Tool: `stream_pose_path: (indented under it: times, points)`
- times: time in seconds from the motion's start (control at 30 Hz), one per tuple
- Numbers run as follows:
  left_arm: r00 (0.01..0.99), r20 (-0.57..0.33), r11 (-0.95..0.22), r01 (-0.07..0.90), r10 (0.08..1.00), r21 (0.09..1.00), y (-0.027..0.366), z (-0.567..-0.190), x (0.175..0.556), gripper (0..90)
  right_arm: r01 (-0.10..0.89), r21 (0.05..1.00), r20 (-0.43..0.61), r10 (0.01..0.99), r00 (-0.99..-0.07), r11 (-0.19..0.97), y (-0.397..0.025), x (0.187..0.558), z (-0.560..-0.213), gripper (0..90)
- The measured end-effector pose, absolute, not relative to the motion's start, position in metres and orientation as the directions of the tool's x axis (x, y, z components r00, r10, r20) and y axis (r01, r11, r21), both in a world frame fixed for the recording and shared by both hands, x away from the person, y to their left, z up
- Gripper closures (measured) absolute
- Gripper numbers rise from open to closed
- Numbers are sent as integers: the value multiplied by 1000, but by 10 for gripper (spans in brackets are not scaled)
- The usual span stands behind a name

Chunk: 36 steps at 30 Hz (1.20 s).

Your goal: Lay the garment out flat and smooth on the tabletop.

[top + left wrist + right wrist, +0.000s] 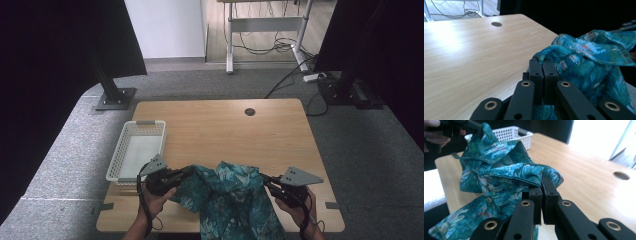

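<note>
With my left gripper (191, 170) and right gripper (262, 176) each pinched on an edge of the teal cloth (227, 192), it sags between them at the table's (220, 125) near edge; the white basket (137, 149) sits nearer my left.

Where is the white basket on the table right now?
In the high view, the white basket sits at the table's left edge, just beyond the left gripper and left of the teal cloth.
</note>
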<state>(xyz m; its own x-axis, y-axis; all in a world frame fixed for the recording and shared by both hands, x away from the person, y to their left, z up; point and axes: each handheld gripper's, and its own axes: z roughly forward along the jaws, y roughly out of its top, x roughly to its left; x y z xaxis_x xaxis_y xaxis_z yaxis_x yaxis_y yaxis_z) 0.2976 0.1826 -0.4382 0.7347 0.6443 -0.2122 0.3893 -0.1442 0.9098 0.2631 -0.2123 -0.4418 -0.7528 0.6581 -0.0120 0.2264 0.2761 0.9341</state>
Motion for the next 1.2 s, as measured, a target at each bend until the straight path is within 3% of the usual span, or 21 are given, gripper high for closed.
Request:
stream_pose_path:
  times: [0.53,0.97,1.2]
  points:
    - [740,-192,-131,354,645,926,188,-421,295,870,214,943,-13,670,-742,256,-221,263,-429,874]
    - [754,-146,-124,289,640,949,185,-386,293,871,139,960,-64,673,-737,244,-224,257,-390,873]
    - [752,-150,-129,299,642,946,185,-390,294,871,151,960,-52,678,-733,237,-224,258,-395,873]
